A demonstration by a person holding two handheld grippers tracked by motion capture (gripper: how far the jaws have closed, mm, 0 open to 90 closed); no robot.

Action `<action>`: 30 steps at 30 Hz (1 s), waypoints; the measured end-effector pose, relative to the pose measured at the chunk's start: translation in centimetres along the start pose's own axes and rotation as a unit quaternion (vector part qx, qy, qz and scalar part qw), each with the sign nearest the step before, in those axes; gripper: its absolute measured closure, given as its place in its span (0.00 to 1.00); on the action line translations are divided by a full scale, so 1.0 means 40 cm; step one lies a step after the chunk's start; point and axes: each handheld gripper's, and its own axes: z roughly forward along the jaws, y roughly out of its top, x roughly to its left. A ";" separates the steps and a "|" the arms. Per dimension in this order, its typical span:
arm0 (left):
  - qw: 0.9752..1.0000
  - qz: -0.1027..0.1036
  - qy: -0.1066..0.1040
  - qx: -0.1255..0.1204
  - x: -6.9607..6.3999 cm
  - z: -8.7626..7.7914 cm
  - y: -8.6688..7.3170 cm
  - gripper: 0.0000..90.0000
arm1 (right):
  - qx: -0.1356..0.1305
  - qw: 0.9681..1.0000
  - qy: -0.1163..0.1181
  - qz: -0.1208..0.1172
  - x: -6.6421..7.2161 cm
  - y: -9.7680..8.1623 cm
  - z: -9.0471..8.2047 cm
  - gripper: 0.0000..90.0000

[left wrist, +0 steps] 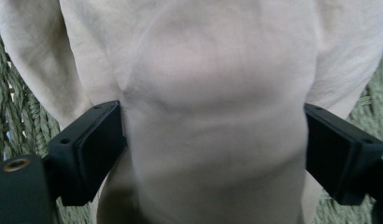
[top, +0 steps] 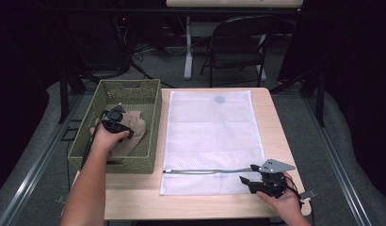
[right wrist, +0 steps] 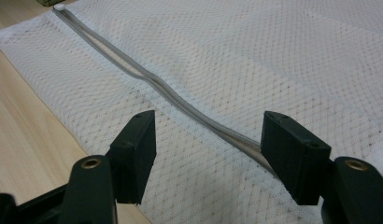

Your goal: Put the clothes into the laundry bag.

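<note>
The fingers point(left wrist: 94, 149) of the left gripper point(top: 116, 118) are standing spread, straddling the beige cloth point(left wrist: 213, 116) without pinching it. The cloth is lying in the woven basket point(top: 153, 127), its fold running toward twelve o'clock between the pads. The right gripper point(top: 251, 173) is waiting spread over the mesh bag's point(top: 214, 122) zipper point(right wrist: 147, 77), at four o'clock from the basket.

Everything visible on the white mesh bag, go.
The white mesh bag lies flat on the wooden table, right of the green woven basket. It looks like fine netting, denser and more opaque in its far half, with a small round grey mark near the far edge. A grey zipper runs across its near end. The right gripper sits at the zipper's right end, jaws open astride it.
</note>
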 end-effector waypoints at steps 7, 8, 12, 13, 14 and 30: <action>1.000 0.001 0.004 0.004 0.000 0.005 0.000 0.09 | 0.002 1.000 0.003 -0.002 0.000 0.000 0.001 0.39; 1.000 0.006 0.007 0.007 0.001 0.007 -0.001 0.08 | 0.002 1.000 0.003 -0.002 0.000 0.000 0.001 0.39; 1.000 0.001 0.005 0.014 0.001 0.013 -0.002 0.06 | 0.002 1.000 0.004 -0.001 -0.001 0.000 0.002 0.39; 1.000 0.002 0.005 0.015 0.002 0.013 -0.002 0.06 | 0.002 1.000 0.004 -0.001 -0.001 0.000 0.002 0.39; 1.000 0.002 0.005 0.015 0.002 0.013 -0.002 0.06 | 0.002 1.000 0.004 -0.001 -0.001 0.000 0.002 0.39; 1.000 -0.011 -0.006 0.028 0.011 0.031 -0.003 0.00 | 0.003 1.000 0.005 -0.002 0.000 0.000 0.004 0.39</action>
